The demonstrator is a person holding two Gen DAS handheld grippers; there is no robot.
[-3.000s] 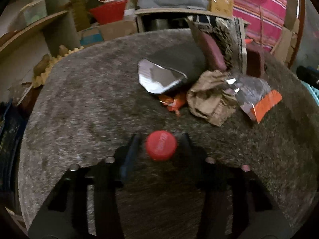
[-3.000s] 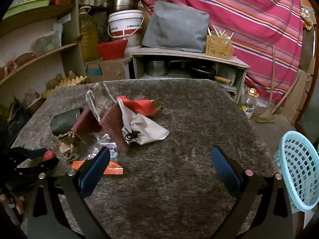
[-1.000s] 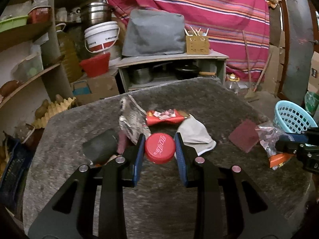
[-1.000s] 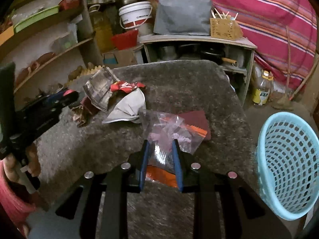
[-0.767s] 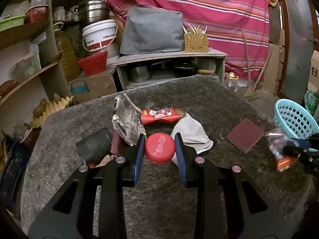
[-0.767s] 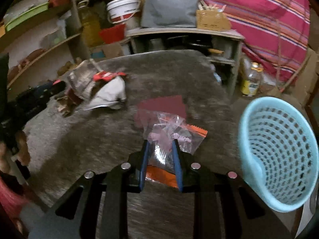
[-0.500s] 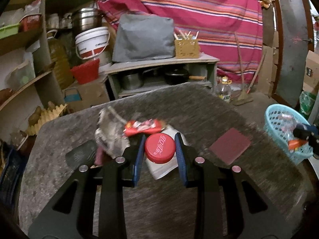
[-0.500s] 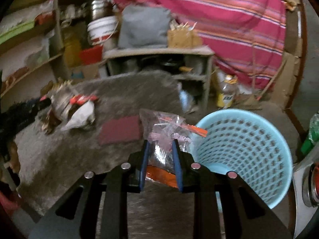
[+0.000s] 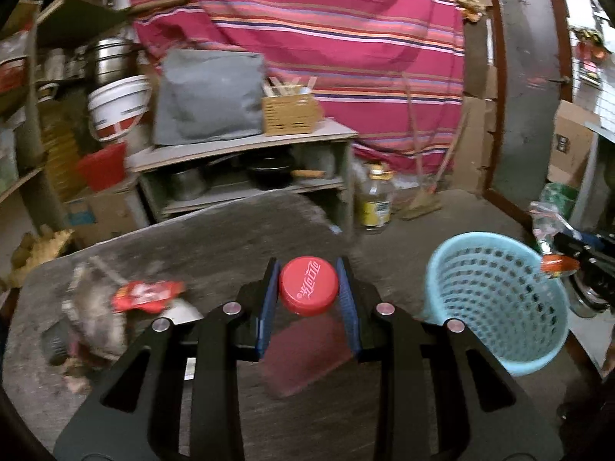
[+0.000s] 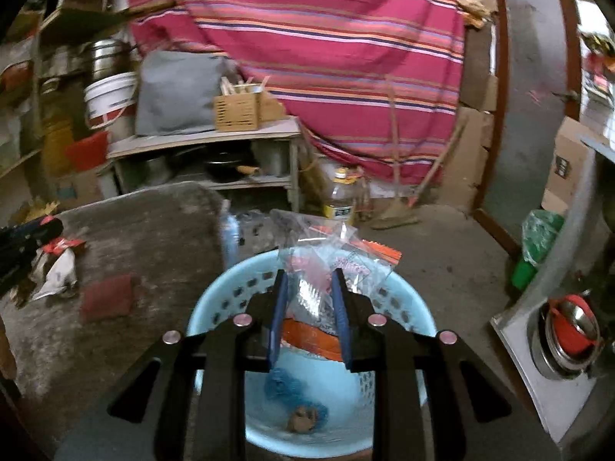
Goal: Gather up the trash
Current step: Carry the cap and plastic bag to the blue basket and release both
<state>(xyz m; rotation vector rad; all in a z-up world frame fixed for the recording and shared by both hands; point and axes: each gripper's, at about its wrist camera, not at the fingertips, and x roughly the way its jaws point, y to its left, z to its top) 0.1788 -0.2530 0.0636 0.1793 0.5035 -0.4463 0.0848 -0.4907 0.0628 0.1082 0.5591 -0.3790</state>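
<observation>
Both claws loaded, right claw over the basket.

The left claw is clamped on a red bottle cap, its blue pads pressing both sides of the cap, held above the near right part of the grey counter. The right claw is closed narrow on a clear plastic bag with an orange strip, held directly above the open mouth of the light blue basket. The basket stands on the floor just right of the counter; blue and brown scraps lie in its bottom. On the counter lie a dark red pad, a red wrapper and a pile of crumpled trash at the left.
</observation>
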